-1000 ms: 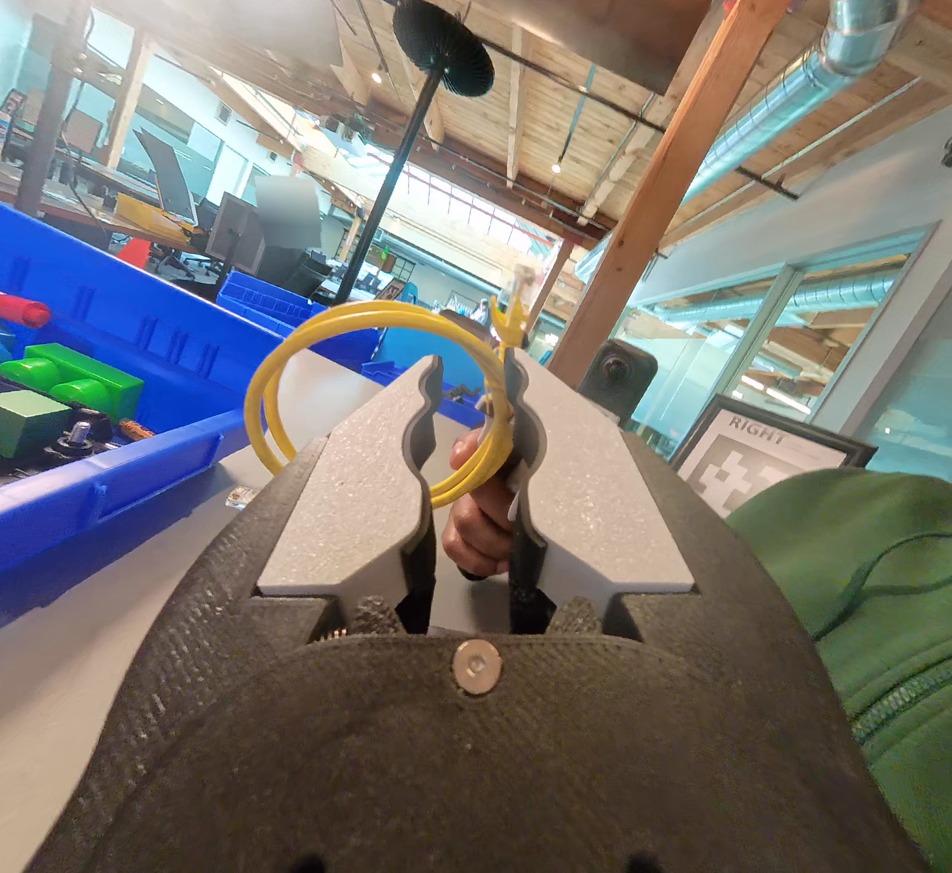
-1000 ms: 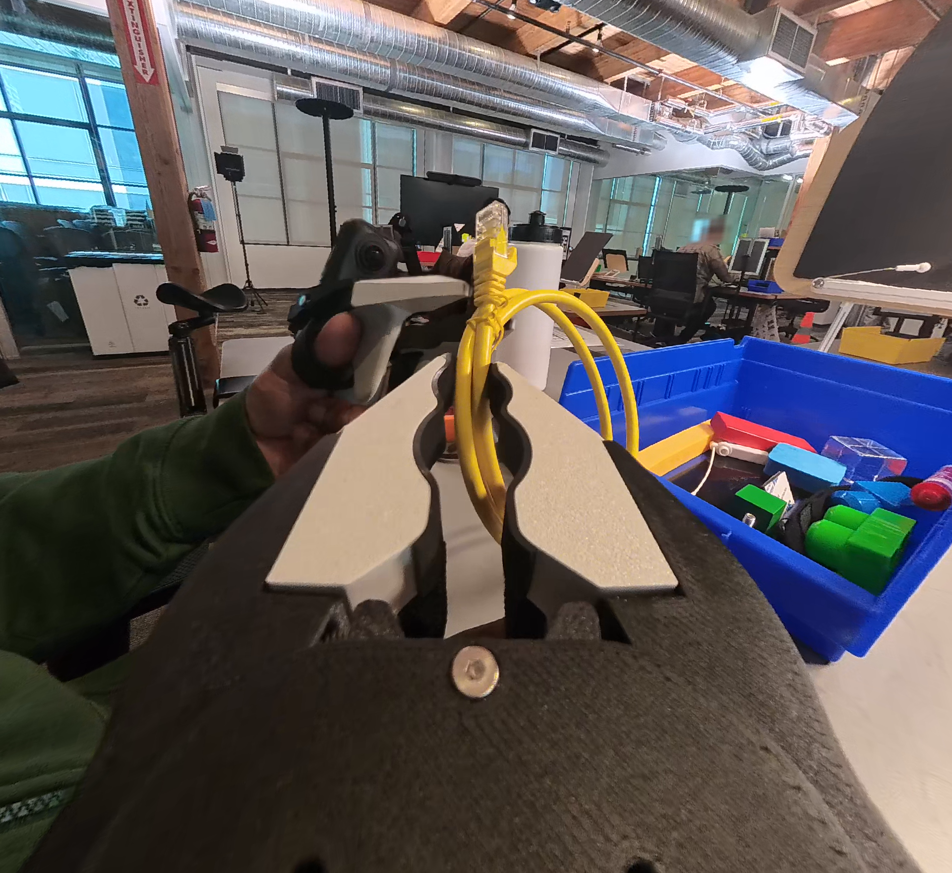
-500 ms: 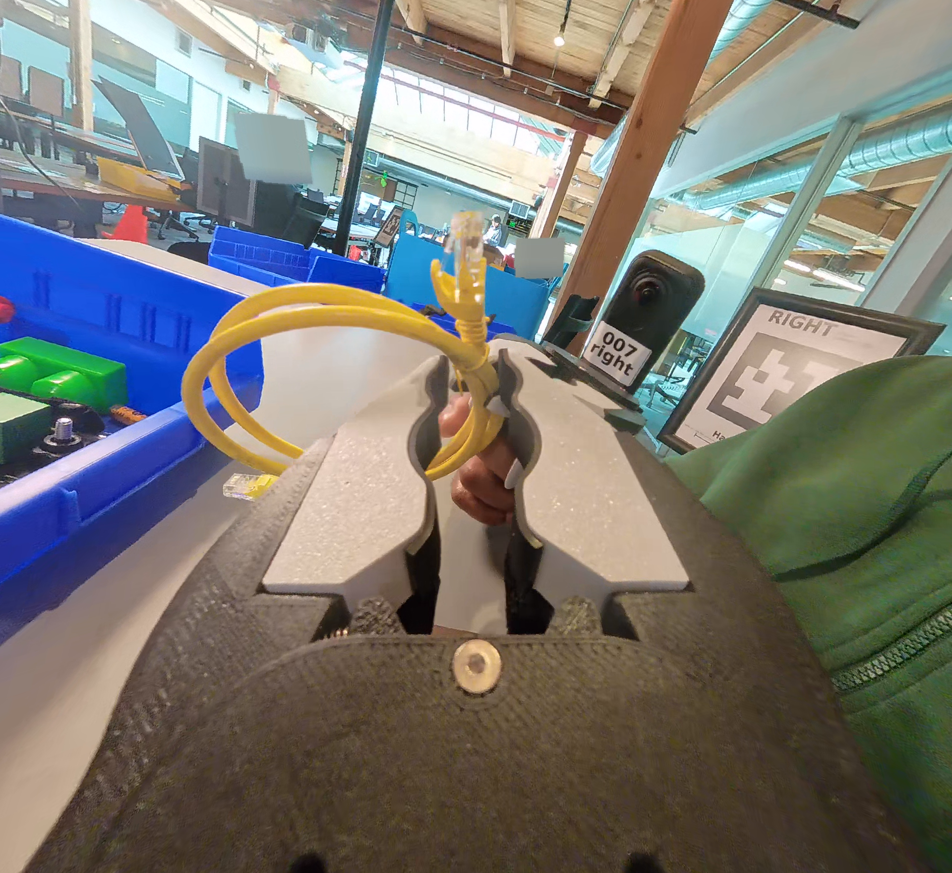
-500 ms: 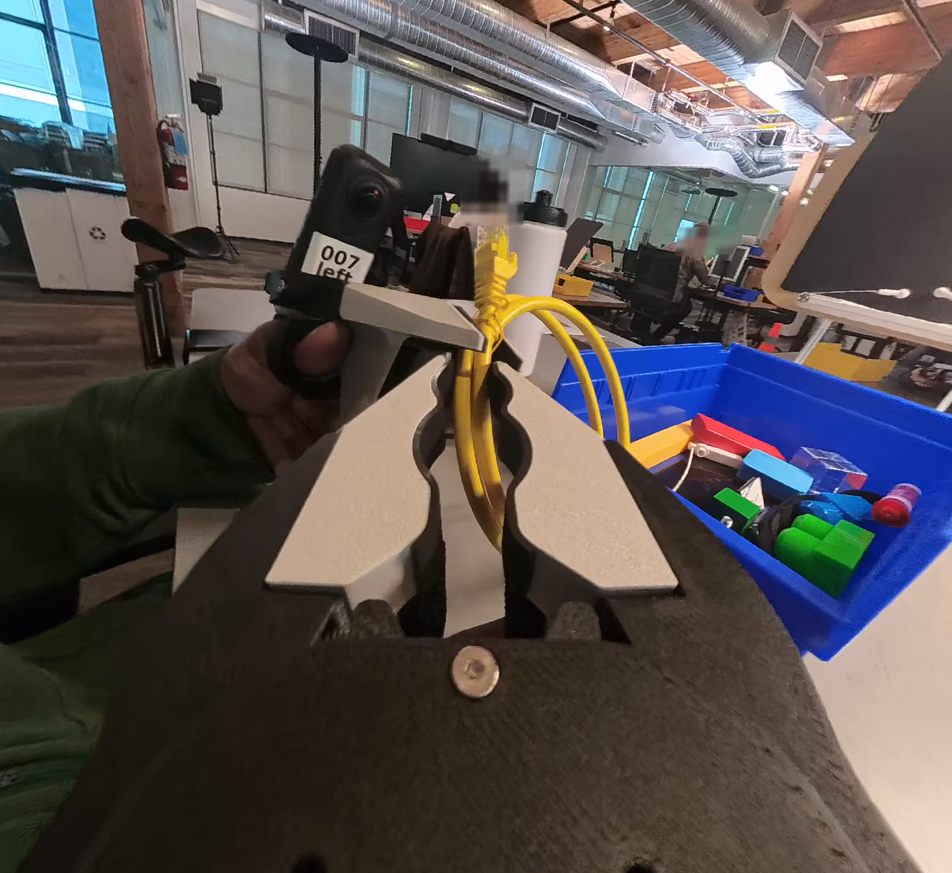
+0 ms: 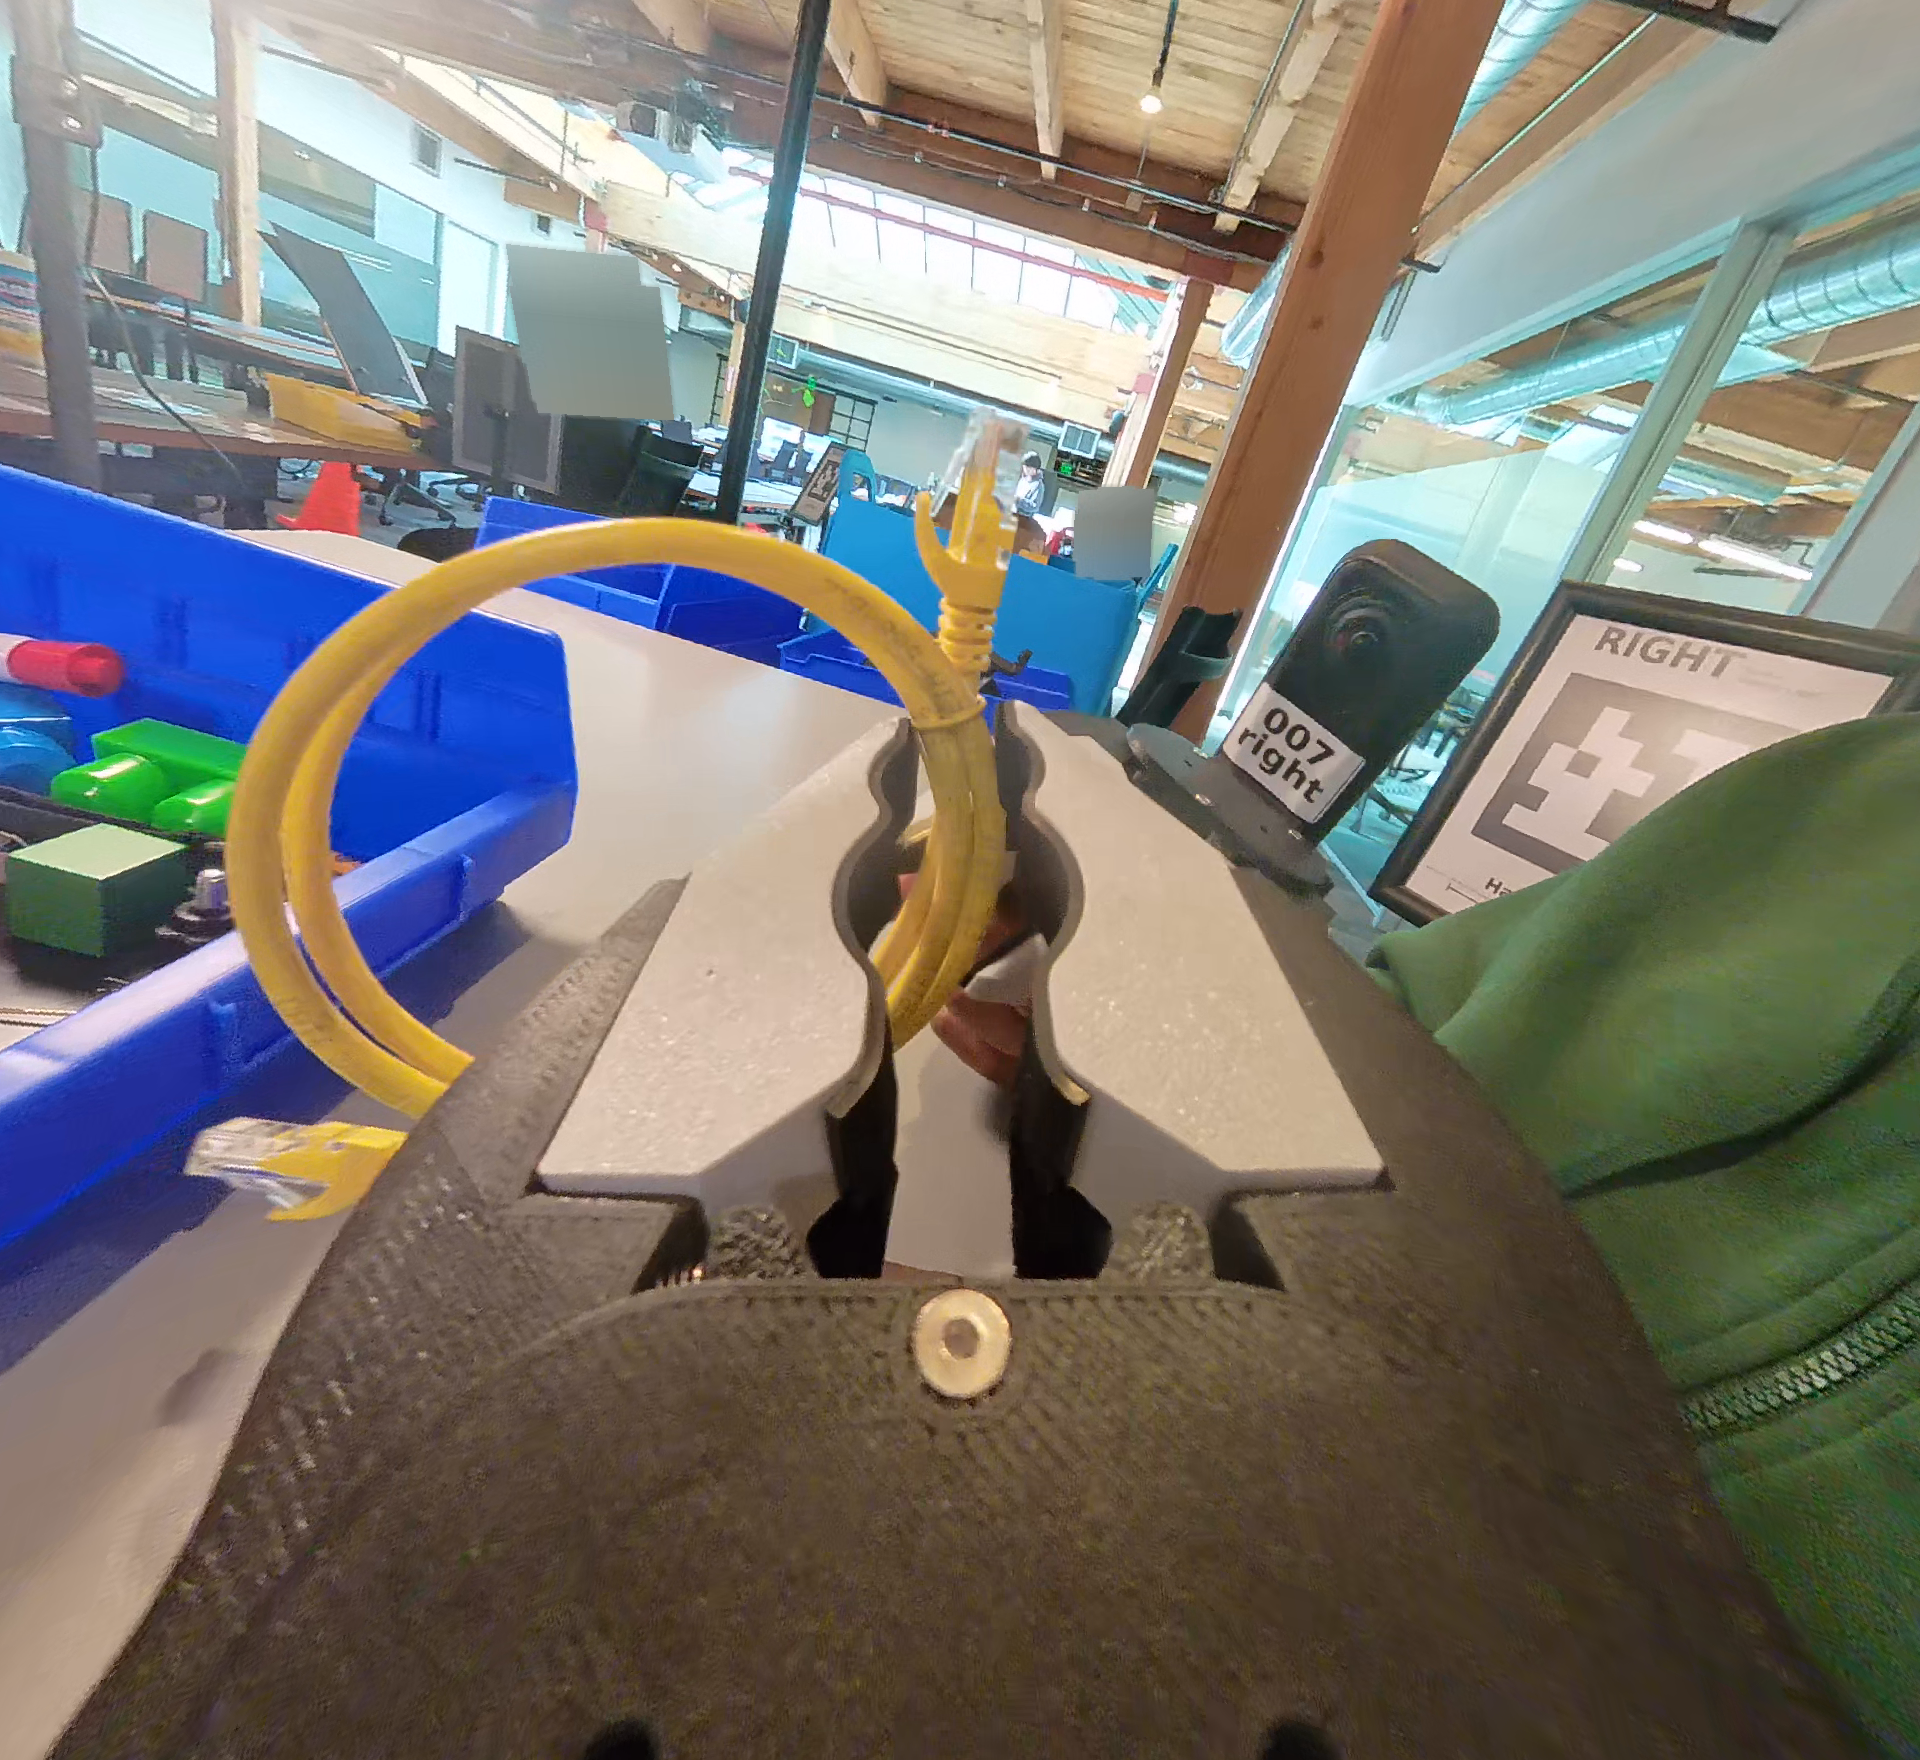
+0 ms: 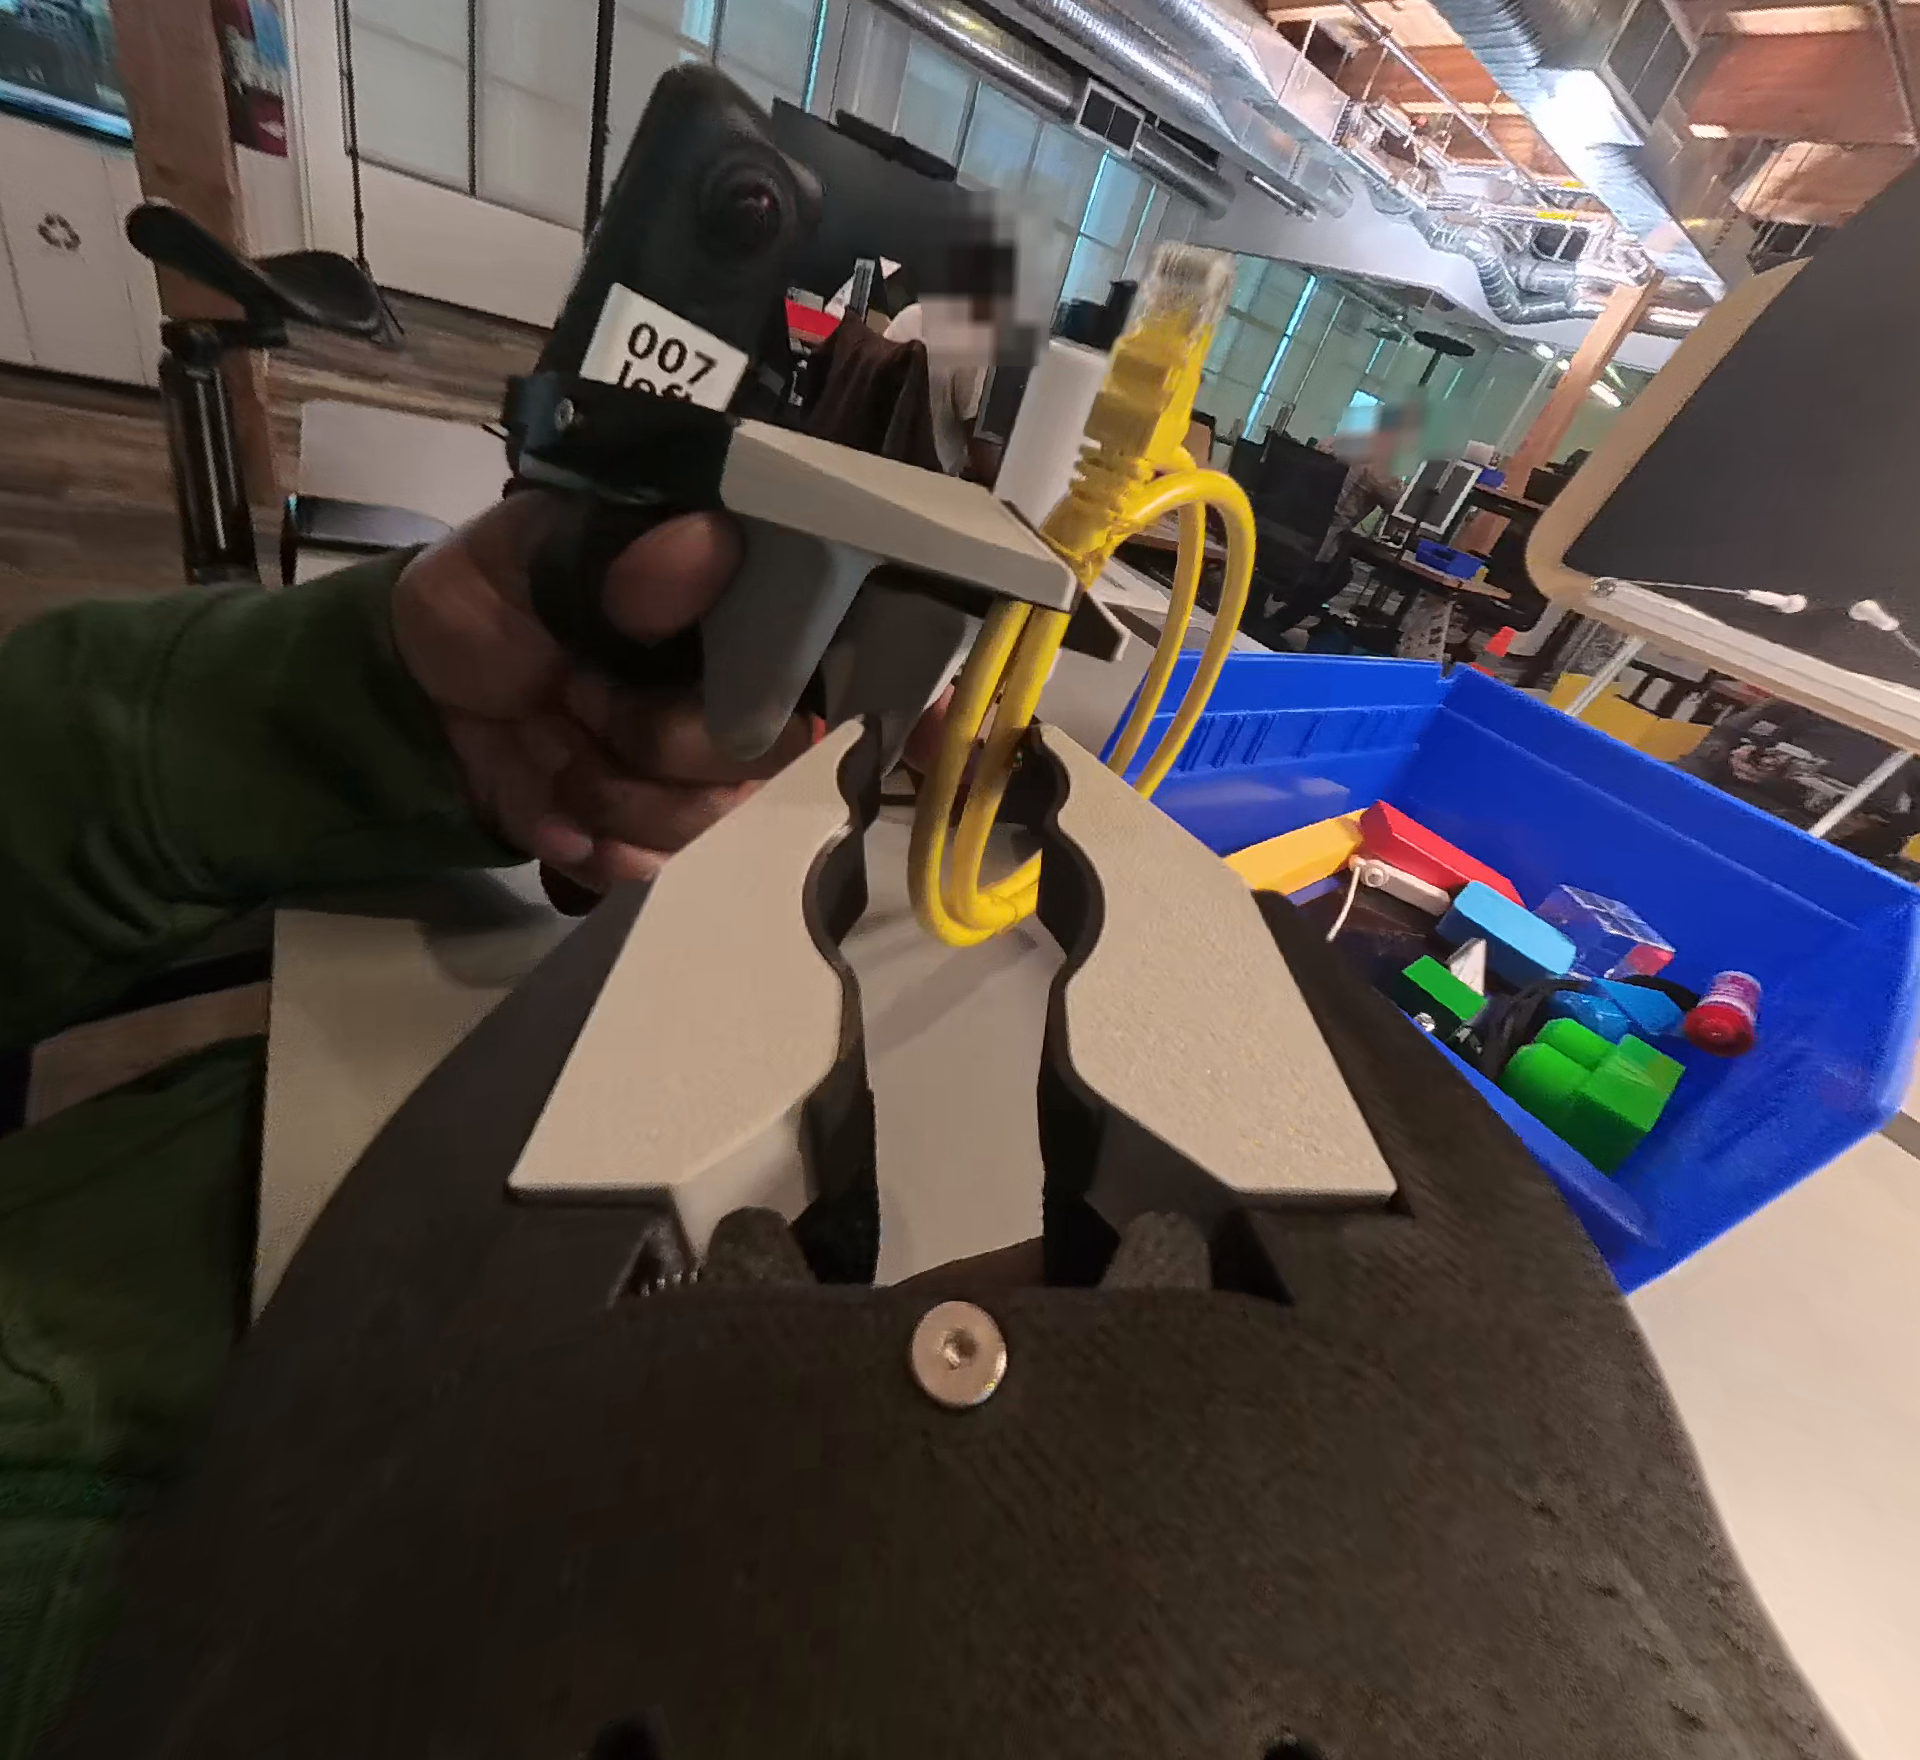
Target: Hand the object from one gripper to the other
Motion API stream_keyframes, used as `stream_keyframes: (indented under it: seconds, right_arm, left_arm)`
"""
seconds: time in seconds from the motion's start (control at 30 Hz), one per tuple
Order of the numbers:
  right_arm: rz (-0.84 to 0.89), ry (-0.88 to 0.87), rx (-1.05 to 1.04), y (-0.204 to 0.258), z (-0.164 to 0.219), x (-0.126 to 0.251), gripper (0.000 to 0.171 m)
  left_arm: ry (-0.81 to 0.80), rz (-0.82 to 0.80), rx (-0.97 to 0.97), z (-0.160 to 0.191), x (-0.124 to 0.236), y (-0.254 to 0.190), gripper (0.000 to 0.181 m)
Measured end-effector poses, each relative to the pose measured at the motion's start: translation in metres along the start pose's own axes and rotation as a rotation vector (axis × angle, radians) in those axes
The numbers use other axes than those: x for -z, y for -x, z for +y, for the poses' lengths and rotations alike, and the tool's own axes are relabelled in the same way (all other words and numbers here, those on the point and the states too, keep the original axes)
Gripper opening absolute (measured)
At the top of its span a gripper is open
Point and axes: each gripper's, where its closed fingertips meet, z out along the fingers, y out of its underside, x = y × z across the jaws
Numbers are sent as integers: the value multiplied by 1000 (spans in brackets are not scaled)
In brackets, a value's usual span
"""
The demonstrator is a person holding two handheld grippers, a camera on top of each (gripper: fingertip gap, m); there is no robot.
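Left wrist view: the left gripper pinches the coiled yellow cable near its fingertips (one plug upright). Right wrist view: the right gripper stands spread, the cable hanging between its tips, beside the blue bin.

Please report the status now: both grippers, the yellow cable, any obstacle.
Left gripper shut on yellow cable. Right gripper open, fingers around the cable's lower loop. Blue bin beside, not blocking.
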Motion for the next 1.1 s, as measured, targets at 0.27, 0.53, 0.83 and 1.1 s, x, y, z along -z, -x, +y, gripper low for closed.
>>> stream_keyframes:
  seconds: [0.27, 0.53, 0.83, 1.1]
  right_arm:
    - [27, -22, -12, -6, -4, 3, 15]
    - [47, -44, -20, -10, -8, 5, 13]
    - [40, 33, 12, -6, 6, -1, 23]
    - [43, -2, 22, -6, -1, 2, 16]
  left_arm:
    - [-4, 14, 17, 1, -2, -3, 17]
    - [60, -15, -46, 11, -5, -1, 22]
    - [26, -49, -45, 4, -2, 5, 14]
    - [8, -22, 3, 3, -2, 3, 18]
